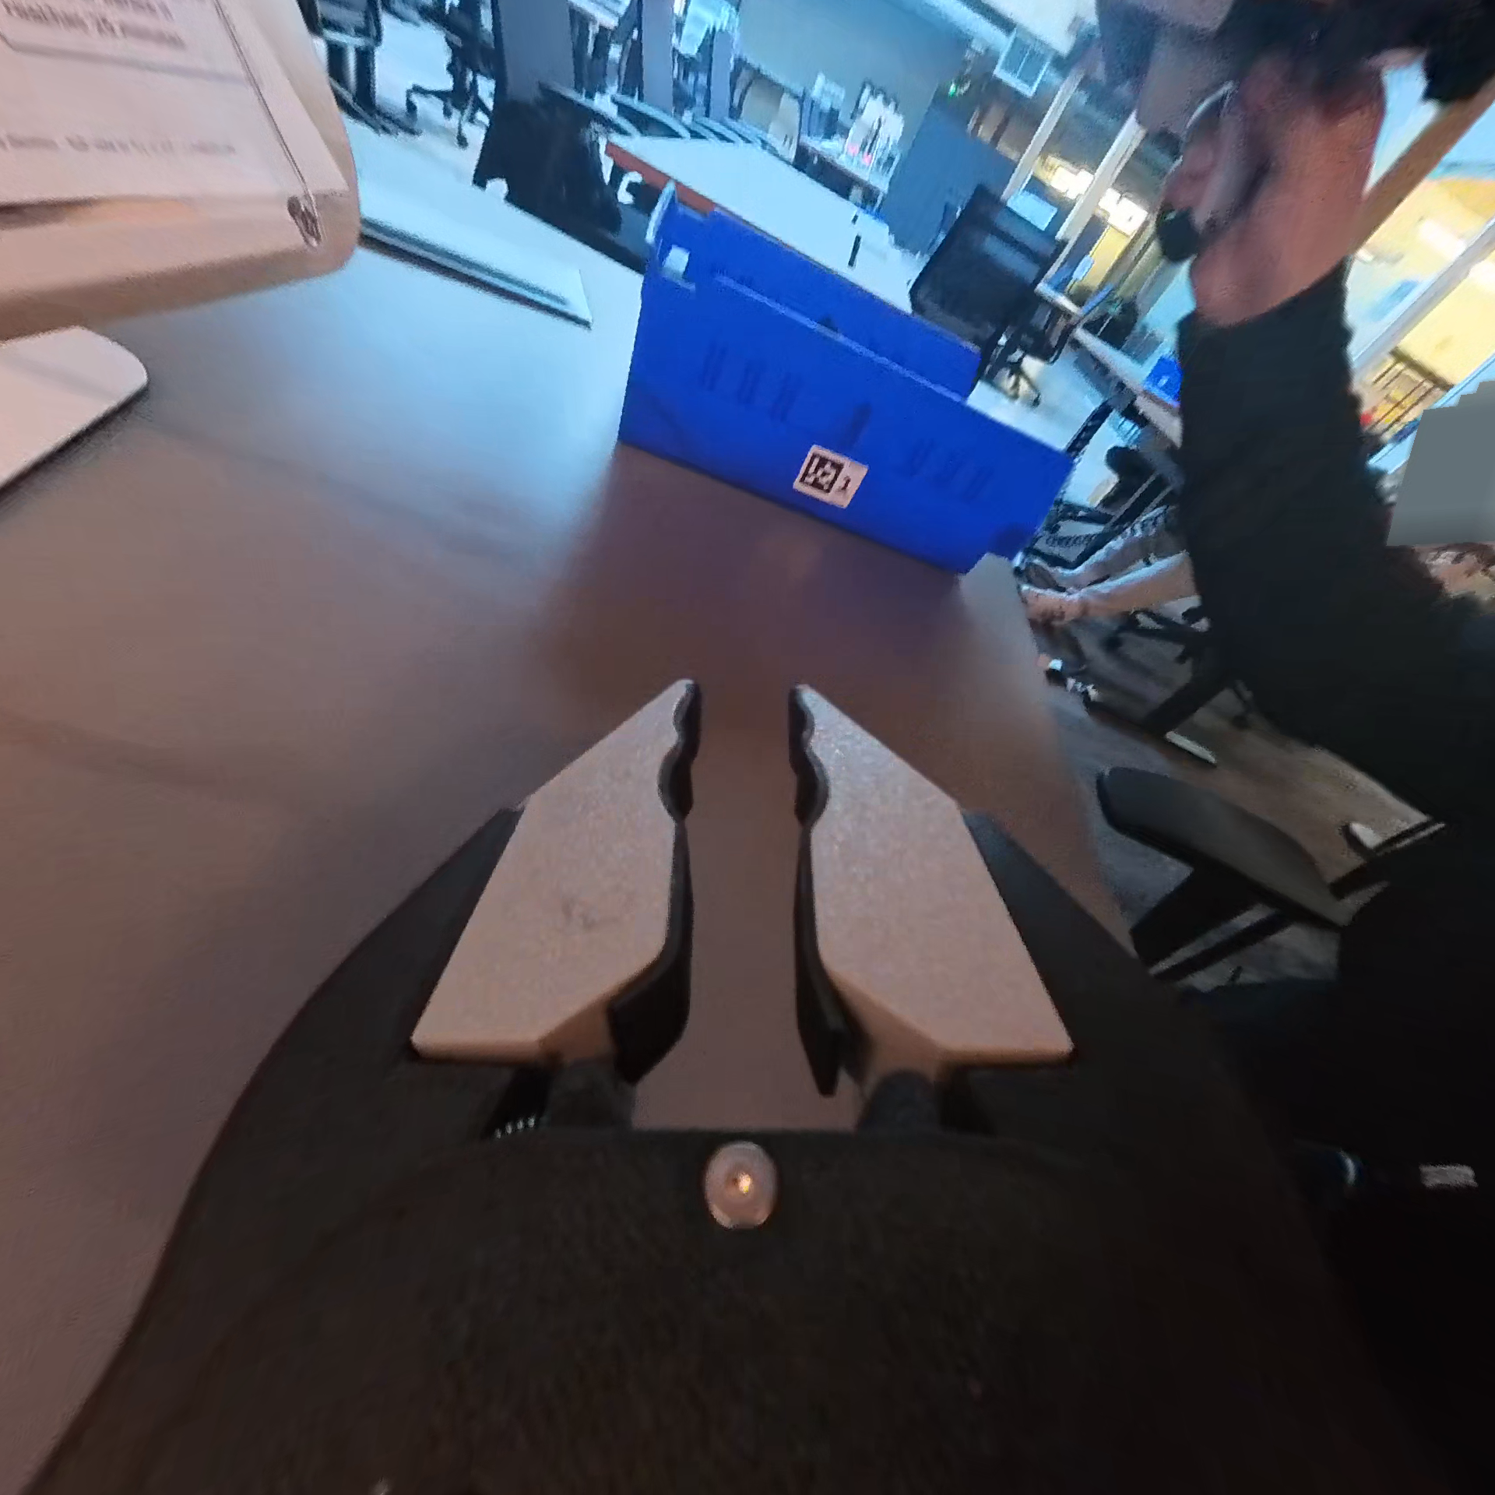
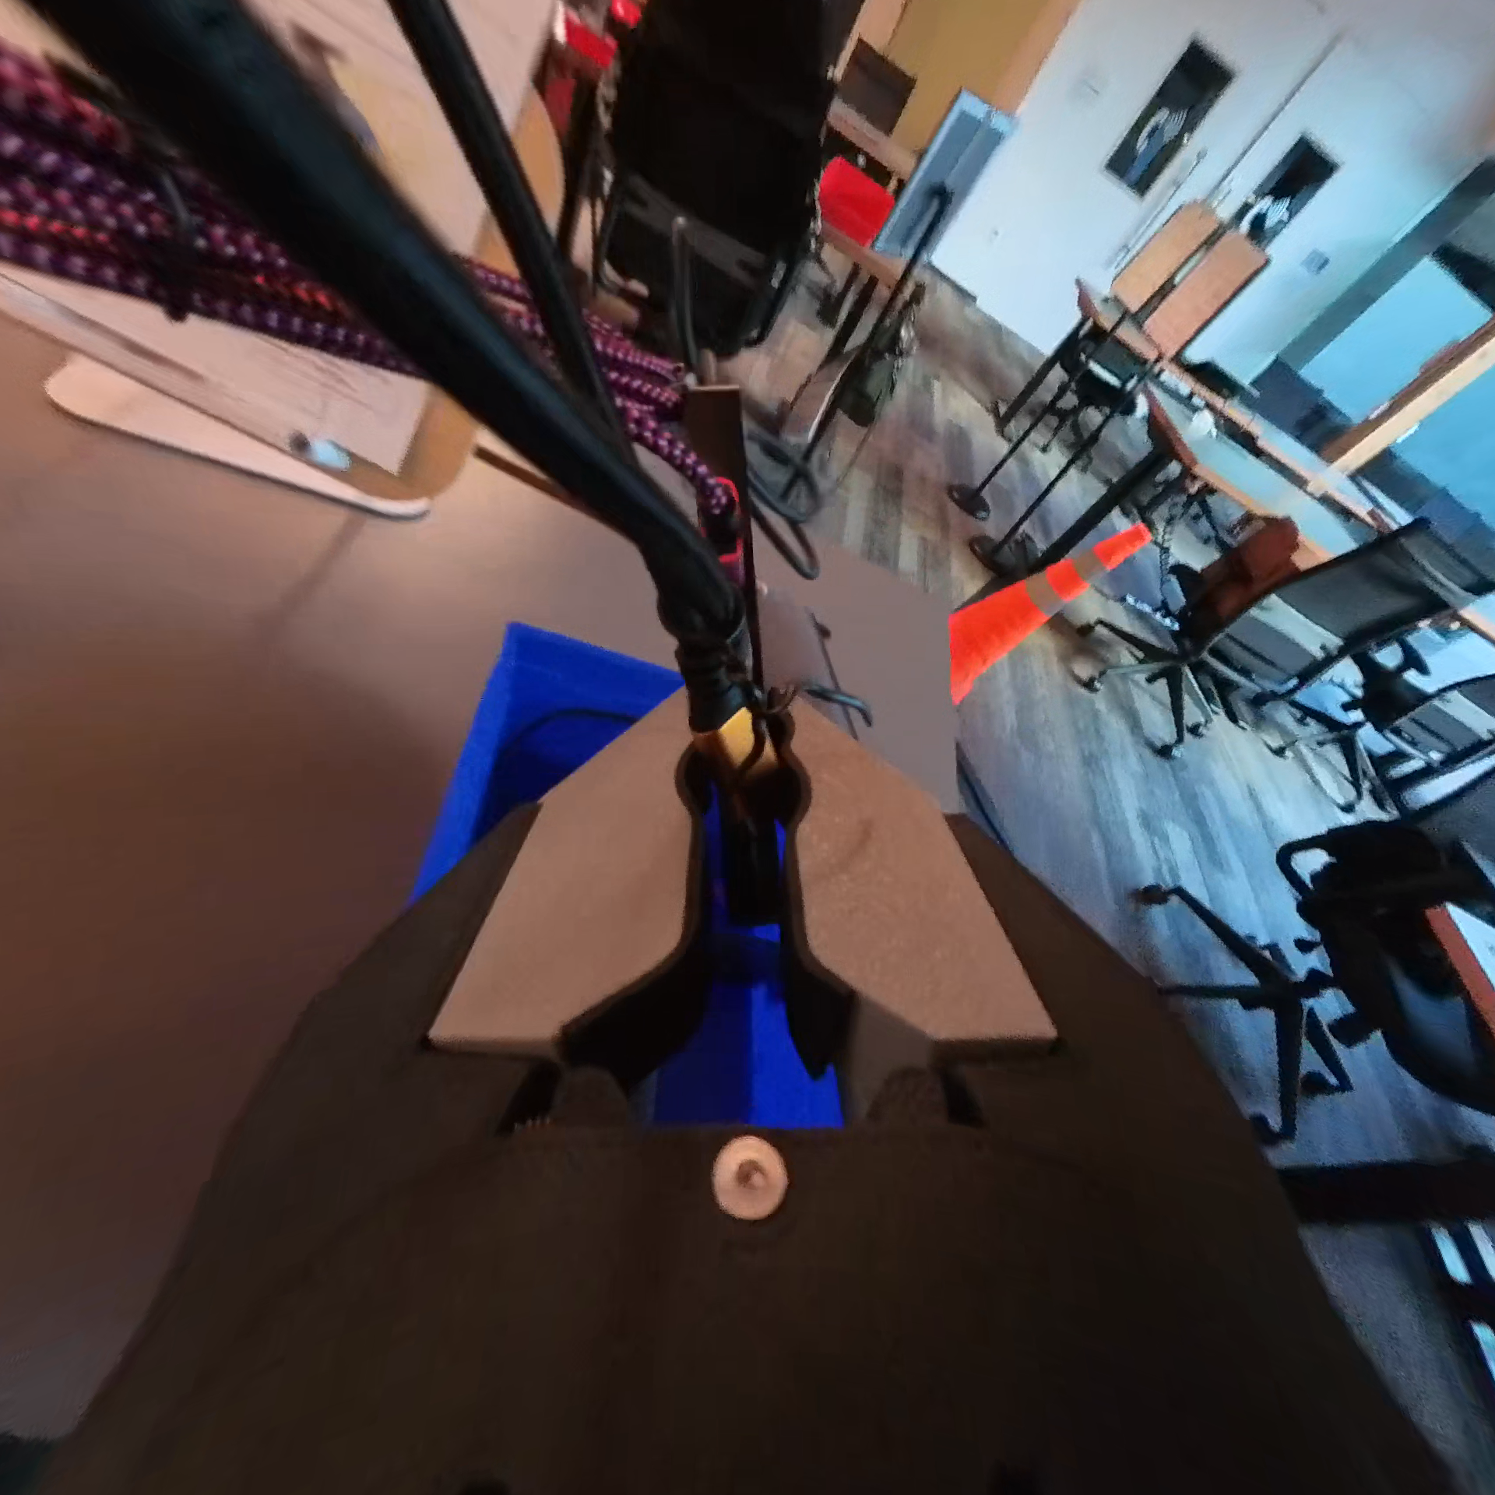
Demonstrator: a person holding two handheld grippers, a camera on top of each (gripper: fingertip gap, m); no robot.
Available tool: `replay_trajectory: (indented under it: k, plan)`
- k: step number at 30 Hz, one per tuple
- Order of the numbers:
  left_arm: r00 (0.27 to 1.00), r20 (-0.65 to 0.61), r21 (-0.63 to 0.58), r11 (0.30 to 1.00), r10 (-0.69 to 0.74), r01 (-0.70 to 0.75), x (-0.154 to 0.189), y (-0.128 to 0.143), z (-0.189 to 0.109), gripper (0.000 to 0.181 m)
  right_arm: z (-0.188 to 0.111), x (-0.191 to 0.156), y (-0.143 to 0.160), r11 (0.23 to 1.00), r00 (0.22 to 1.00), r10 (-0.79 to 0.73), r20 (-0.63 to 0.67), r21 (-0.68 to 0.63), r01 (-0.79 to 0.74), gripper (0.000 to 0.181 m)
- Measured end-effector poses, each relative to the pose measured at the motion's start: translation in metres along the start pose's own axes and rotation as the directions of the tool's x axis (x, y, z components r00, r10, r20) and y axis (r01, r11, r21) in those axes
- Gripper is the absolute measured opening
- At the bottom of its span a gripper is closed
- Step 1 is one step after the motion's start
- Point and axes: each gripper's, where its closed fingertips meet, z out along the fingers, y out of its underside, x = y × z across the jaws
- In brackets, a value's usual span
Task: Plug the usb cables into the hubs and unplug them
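Your left gripper [image 1: 744,704] is hovering over the brown table [image 1: 323,647], jaws narrowly apart and empty, the blue hub box [image 1: 809,421] well ahead. Your right gripper [image 2: 740,748] is pinching a black cable [image 2: 453,323] by its gold plug [image 2: 728,740] above that box.

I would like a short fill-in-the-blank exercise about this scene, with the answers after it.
1. The left gripper is open and holds ____.
2. The right gripper is shut on a black cable's ____-coloured plug.
3. The holder on the table is ____ in colour.
4. The traffic cone on the floor is ____.

Answers: nothing; gold; blue; orange
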Motion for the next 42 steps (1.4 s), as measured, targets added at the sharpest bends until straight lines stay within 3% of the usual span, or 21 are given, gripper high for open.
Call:
replay_trajectory:
  k: [5, 8, 10, 14, 16, 18, 19, 26, 28, 31, 35, 37, 39, 42]
  plan:
    - [1.000, -0.004, -0.070, 0.997, -0.027, 0.027, -0.004, 0.015, 0.011, 0.019, 0.035, 0.030, 0.059, 0.954, 0.993, -0.104, 0.059, -0.276, 0.116, 0.011]
    - [1.000, -0.003, -0.057, 0.998, -0.029, 0.028, -0.005, 0.013, 0.011, 0.017, 0.062, 0.039, 0.106, 0.837, 0.968, -0.203, 0.150, -0.486, 0.251, 0.010]
    - [0.999, 0.000, -0.054, 0.998, -0.032, 0.032, -0.006, 0.013, 0.010, 0.016, 0.078, 0.038, 0.130, 0.760, 0.942, -0.250, 0.222, -0.557, 0.333, 0.011]
    - [0.999, -0.004, -0.052, 0.998, -0.040, 0.040, -0.006, 0.012, 0.009, 0.016, 0.091, 0.024, 0.149, 0.723, 0.929, -0.190, 0.318, -0.595, 0.352, 0.009]
    - [0.999, -0.008, -0.055, 0.998, -0.042, 0.042, -0.006, 0.013, 0.009, 0.016, 0.083, 0.008, 0.162, 0.697, 0.914, -0.072, 0.399, -0.636, 0.332, 0.008]
    - [0.999, -0.013, -0.062, 0.997, -0.046, 0.045, -0.005, 0.014, 0.010, 0.016, 0.070, -0.002, 0.191, 0.584, 0.894, 0.053, 0.445, -0.740, 0.333, 0.011]
    - [0.999, -0.015, -0.068, 0.997, -0.046, 0.045, -0.004, 0.015, 0.010, 0.016, 0.071, 0.006, 0.199, 0.550, 0.912, 0.030, 0.410, -0.768, 0.327, 0.008]
    - [0.999, -0.021, -0.095, 0.995, -0.036, 0.033, -0.001, 0.019, 0.011, 0.015, 0.079, 0.027, 0.202, 0.550, 0.958, 0.108, 0.267, -0.818, 0.166, 0.030]
    - [0.999, -0.024, -0.094, 0.995, -0.039, 0.036, -0.001, 0.019, 0.011, 0.015, 0.080, 0.031, 0.210, 0.510, 0.966, 0.115, 0.233, -0.848, 0.144, 0.030]
    - [0.999, -0.025, -0.091, 0.995, -0.046, 0.044, -0.001, 0.019, 0.009, 0.015, 0.078, 0.032, 0.205, 0.508, 0.966, 0.148, 0.213, -0.854, 0.110, 0.032]
    - [0.995, -0.042, -0.073, 0.994, -0.088, 0.085, -0.004, 0.017, 0.006, 0.015, 0.056, 0.033, 0.184, 0.554, 0.939, 0.248, 0.238, -0.830, 0.064, 0.036]
    - [0.993, -0.054, -0.065, 0.992, -0.109, 0.105, -0.004, 0.016, 0.005, 0.015, 0.050, 0.052, 0.174, 0.580, 0.954, 0.223, 0.200, -0.814, 0.035, 0.036]
    - [0.991, -0.058, -0.068, 0.991, -0.122, 0.118, -0.005, 0.016, 0.006, 0.015, 0.050, 0.065, 0.160, 0.614, 0.960, 0.226, 0.167, -0.789, -0.007, 0.034]
    - [0.990, -0.056, -0.075, 0.990, -0.127, 0.123, -0.006, 0.016, 0.007, 0.015, 0.063, 0.052, 0.143, 0.674, 0.939, 0.233, 0.253, -0.738, 0.032, 0.033]
